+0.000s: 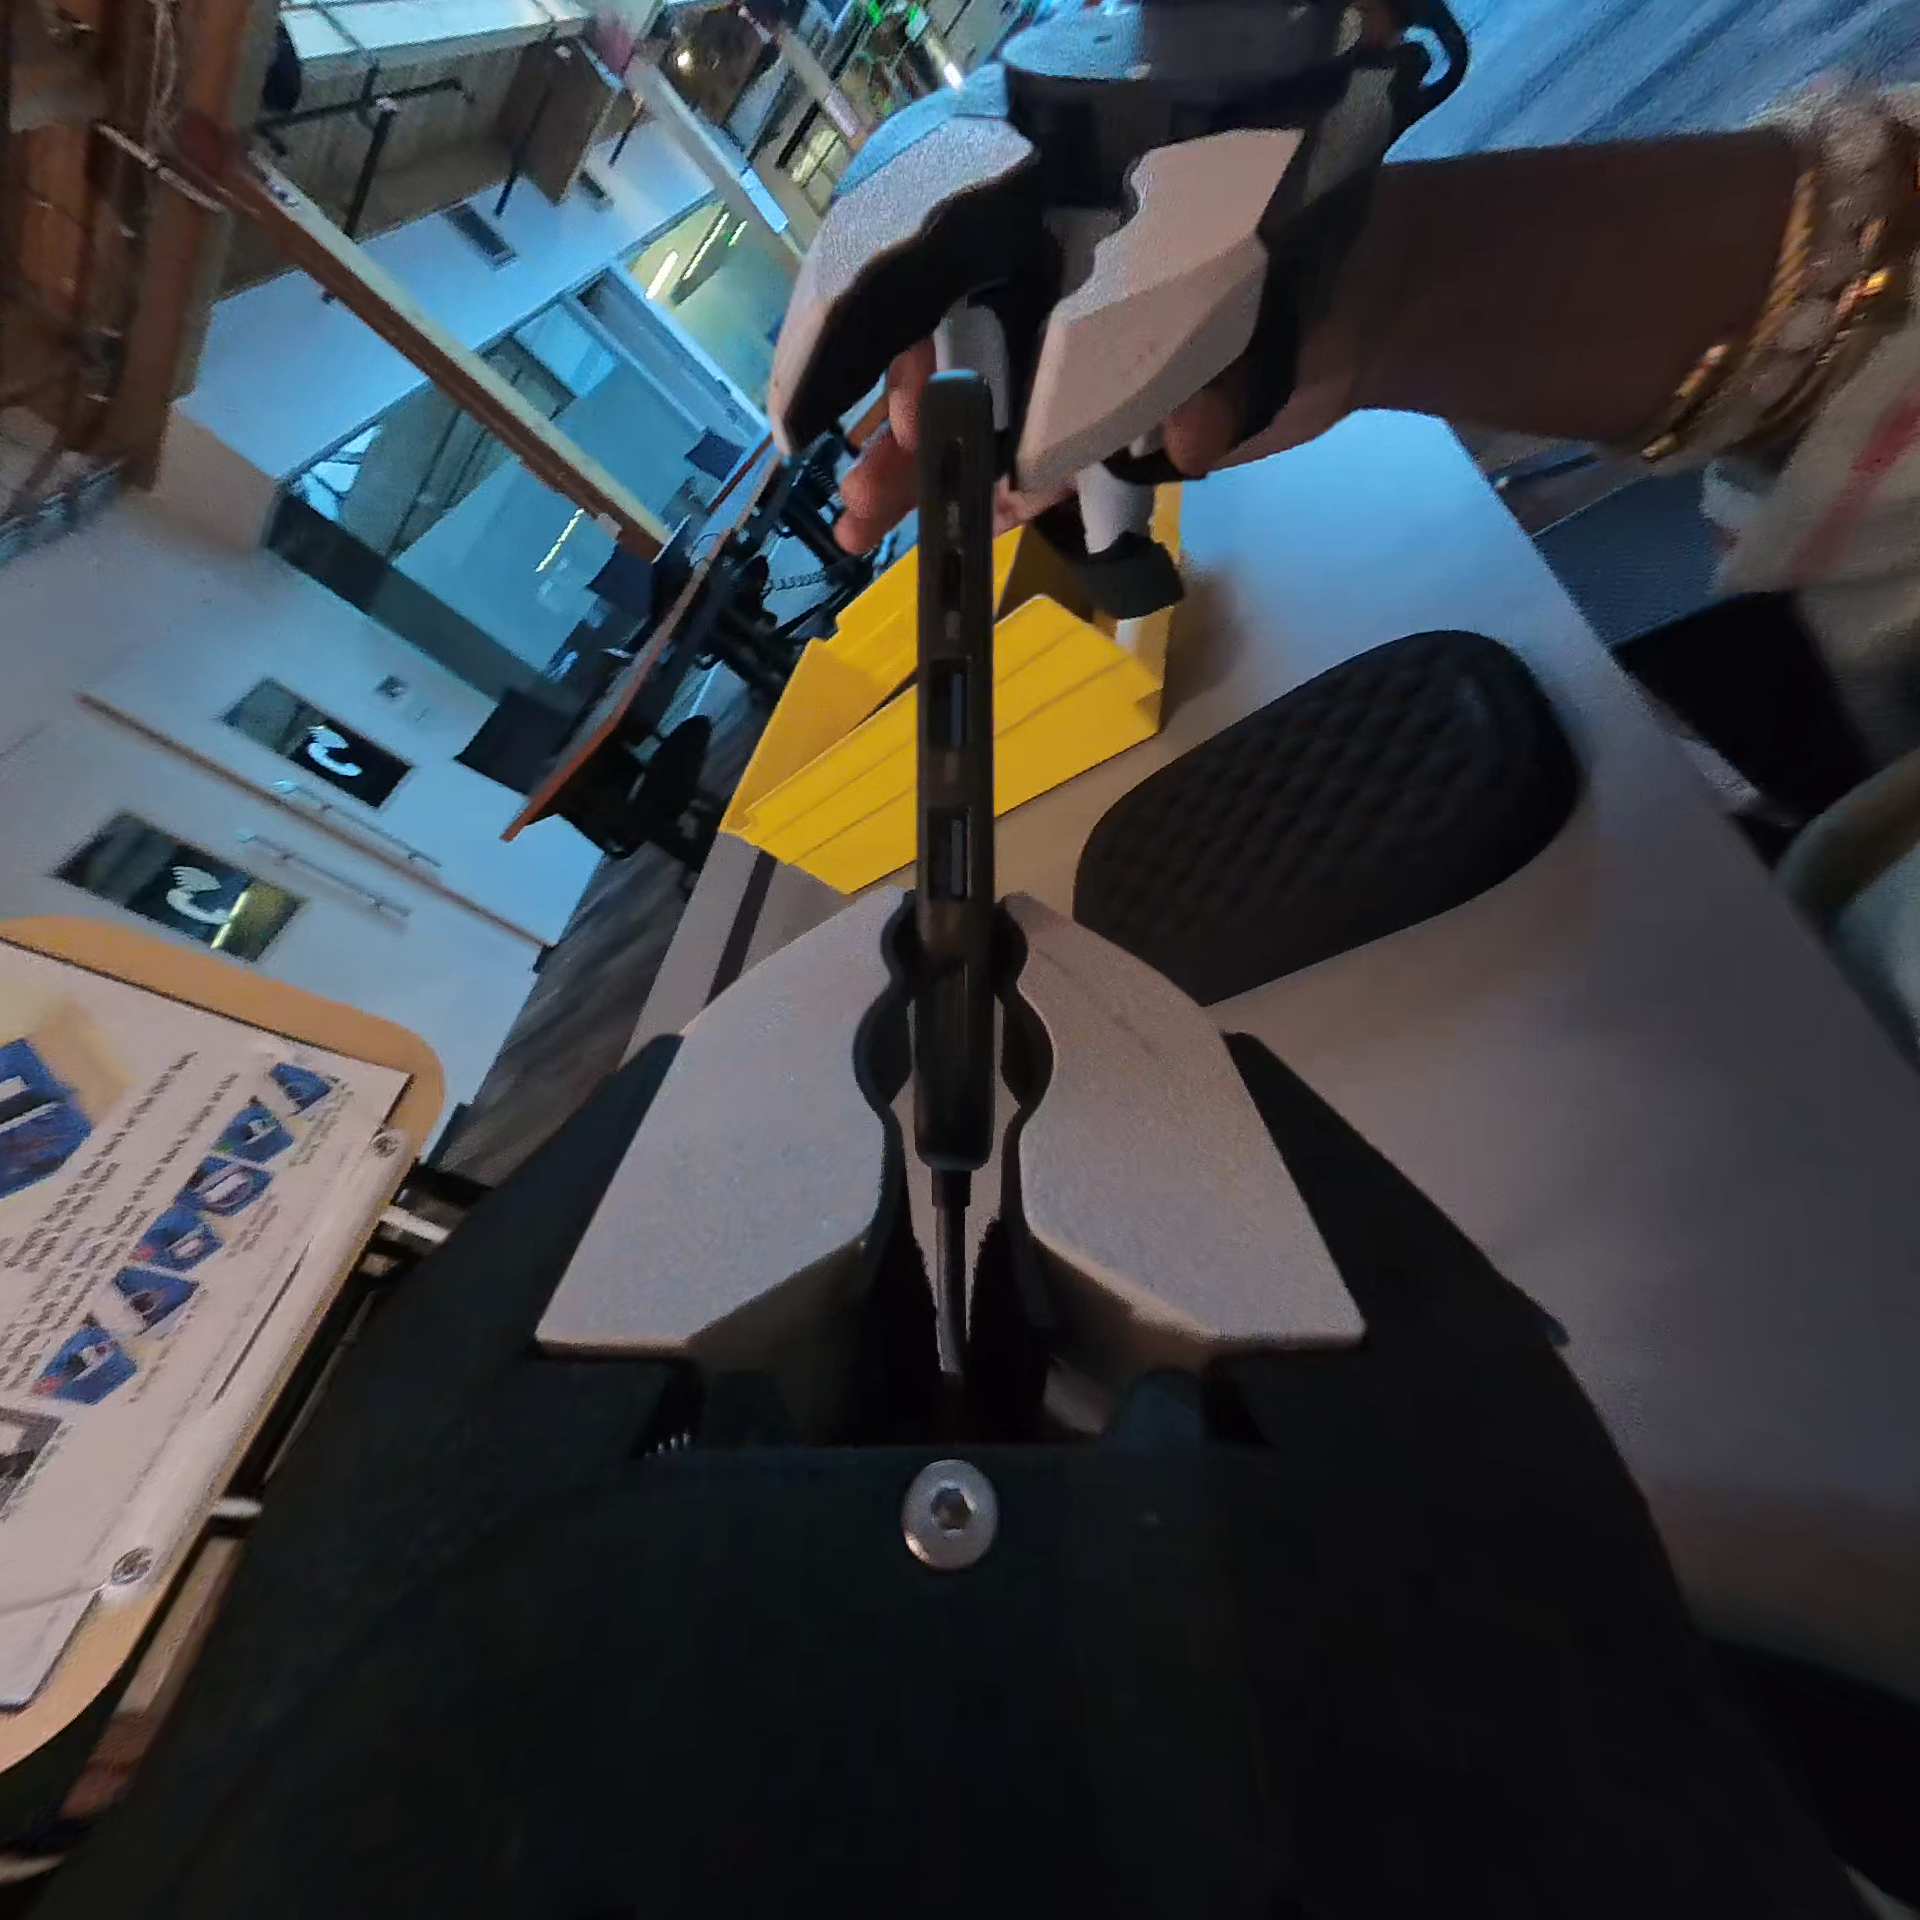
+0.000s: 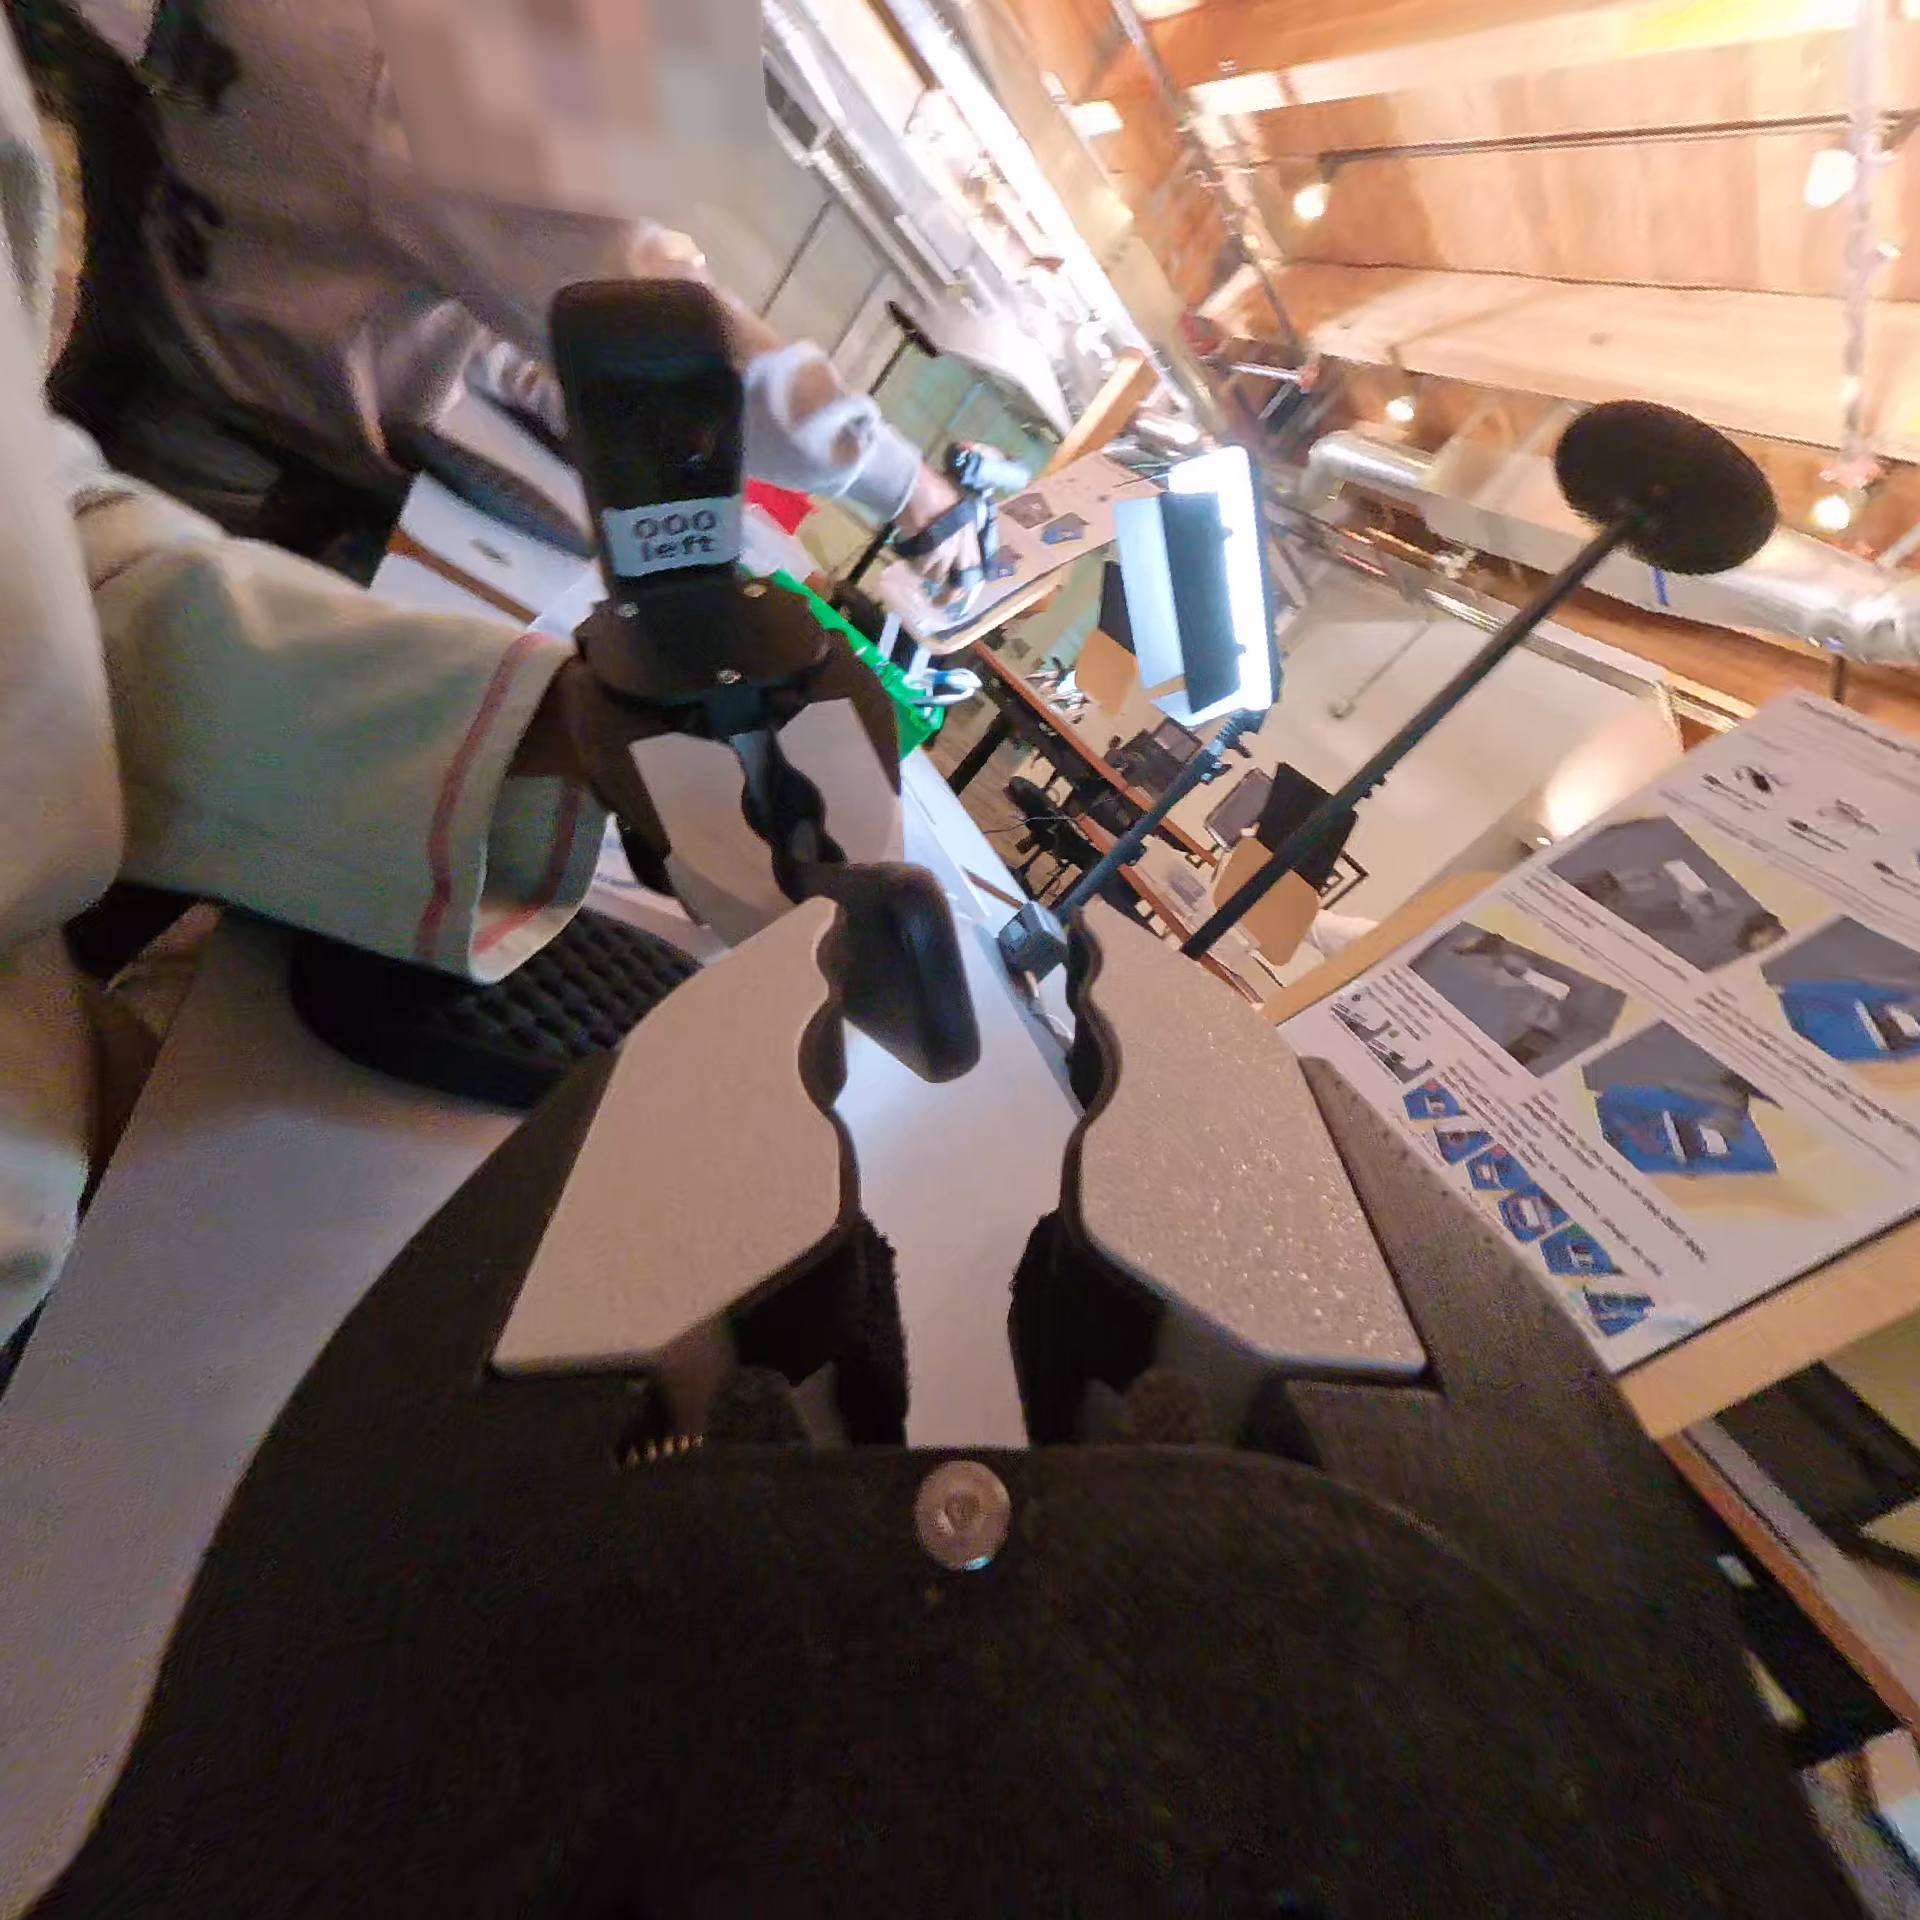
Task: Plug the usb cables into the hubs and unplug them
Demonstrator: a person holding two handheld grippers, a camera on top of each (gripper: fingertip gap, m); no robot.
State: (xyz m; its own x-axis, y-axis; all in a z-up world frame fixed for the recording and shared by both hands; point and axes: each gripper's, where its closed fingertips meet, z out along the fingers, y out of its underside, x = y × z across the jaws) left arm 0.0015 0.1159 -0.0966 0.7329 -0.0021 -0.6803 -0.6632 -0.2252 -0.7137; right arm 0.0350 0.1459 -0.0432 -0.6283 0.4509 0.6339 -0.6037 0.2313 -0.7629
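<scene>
1. Here, the left claw is clamped on the dark hub. It grips the hub near the end where the hub's own thin cord comes out, and that cord runs back between the two grey fingers.
2. I think the hub is held this way so it cannot slide or wobble when a plug is pushed in. Holding one end leaves most of the ports free.
3. The hub is up in the air, above the white bench, not lying on it. It is long and thin. Its long side runs straight out from the left claw, and its far end points toward the right claw.
4. The row of ports sits along one narrow side of the hub. In the left wrist view that side faces the camera.
5. In the right wrist view the right claw has its fingers apart, and nothing is pinched between them there. The hub's rounded far end sits just beside its left finger.
6. In the left wrist view something white shows between the right claw's fingers. I cannot tell what it is.
7. A black bumpy pad lies on the bench under the claws. A yellow bin sits toward the far edge of the bench.
8. My guess is that the two claws are meeting so a plug can line up with a port. I see no cable in a port yet.
</scene>
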